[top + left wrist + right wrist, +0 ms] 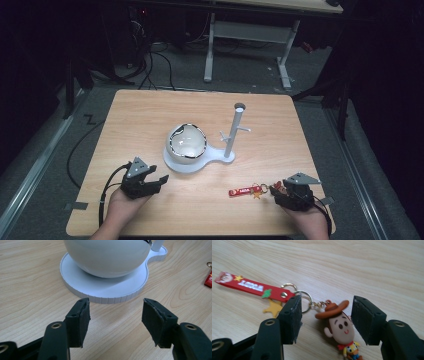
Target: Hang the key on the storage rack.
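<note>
The right gripper [325,315] is spread around a rubbery cowboy figure [342,331], feet cut off, chained to rings and a red strap [253,286] lying flat on the wooden table [150,115]. The left gripper [115,315] gapes empty before a glossy bowl [107,257], top cropped, on a ribbed white stand [105,291].

The table [150,120] is brightly lit from above, its surroundings dark; close views stay sharp with soft shadows.

High view overlooks table [150,110]; gripper views sit close, perhaps tilted.
</note>
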Demonstrator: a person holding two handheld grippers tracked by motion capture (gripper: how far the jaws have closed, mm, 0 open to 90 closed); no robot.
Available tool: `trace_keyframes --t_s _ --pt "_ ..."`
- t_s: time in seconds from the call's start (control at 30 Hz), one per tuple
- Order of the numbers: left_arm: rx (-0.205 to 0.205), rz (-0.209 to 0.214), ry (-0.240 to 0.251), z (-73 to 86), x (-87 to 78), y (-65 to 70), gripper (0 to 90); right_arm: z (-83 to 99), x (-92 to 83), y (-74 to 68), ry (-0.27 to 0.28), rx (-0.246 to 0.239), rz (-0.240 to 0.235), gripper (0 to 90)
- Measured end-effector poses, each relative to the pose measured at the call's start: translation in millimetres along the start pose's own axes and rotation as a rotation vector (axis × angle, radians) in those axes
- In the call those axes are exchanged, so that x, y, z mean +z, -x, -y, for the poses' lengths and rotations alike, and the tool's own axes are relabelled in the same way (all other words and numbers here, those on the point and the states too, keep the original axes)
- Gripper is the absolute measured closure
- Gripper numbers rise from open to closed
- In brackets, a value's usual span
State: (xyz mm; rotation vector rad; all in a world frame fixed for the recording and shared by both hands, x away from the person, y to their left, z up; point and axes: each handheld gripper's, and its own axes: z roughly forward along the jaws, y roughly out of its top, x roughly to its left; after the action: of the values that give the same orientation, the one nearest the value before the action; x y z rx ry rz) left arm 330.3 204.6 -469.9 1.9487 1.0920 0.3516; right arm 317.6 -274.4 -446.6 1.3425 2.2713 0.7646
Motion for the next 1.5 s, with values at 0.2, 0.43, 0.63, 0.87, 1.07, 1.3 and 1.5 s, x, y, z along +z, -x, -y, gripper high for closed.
trace_keyframes --t_s 0.2,0.43,0.63,0.87,1.07,1.3,1.5 --pt "0.013 0.002 -0.009 0.5 0.7 0.5 39.7 -7.8 -3.3 -12.9 0.021 -0.048 -0.034 45.7" --pt "0.004 0.003 -0.002 0.6 0.7 -2.7 39.7 -13.6 11.4 -34.8 -0.025 -0.125 -0.084 50.5" --pt "0.012 0.010 -0.005 0.8 -0.1 -0.5 39.7 -18.4 25.8 -44.4 -0.063 -0.174 -0.095 46.9" --pt "0.016 0.005 -0.016 3.4 -2.3 -0.8 39.6 -21.4 39.9 -47.6 -0.113 -0.203 -0.098 45.5" --pt "-0.004 -0.009 -0.015 8.2 -7.4 -4.7 39.6 -24.2 43.8 -47.9 -0.125 -0.207 -0.098 49.9" --pt "-0.011 -0.015 -0.011 10.2 -11.4 -5.7 39.6 -25.3 42.2 -48.8 -0.129 -0.179 -0.106 53.2" --pt "-0.006 -0.016 -0.012 9.8 -11.3 -5.1 39.6 -26.4 40.2 -44.8 -0.117 -0.108 -0.078 55.3"
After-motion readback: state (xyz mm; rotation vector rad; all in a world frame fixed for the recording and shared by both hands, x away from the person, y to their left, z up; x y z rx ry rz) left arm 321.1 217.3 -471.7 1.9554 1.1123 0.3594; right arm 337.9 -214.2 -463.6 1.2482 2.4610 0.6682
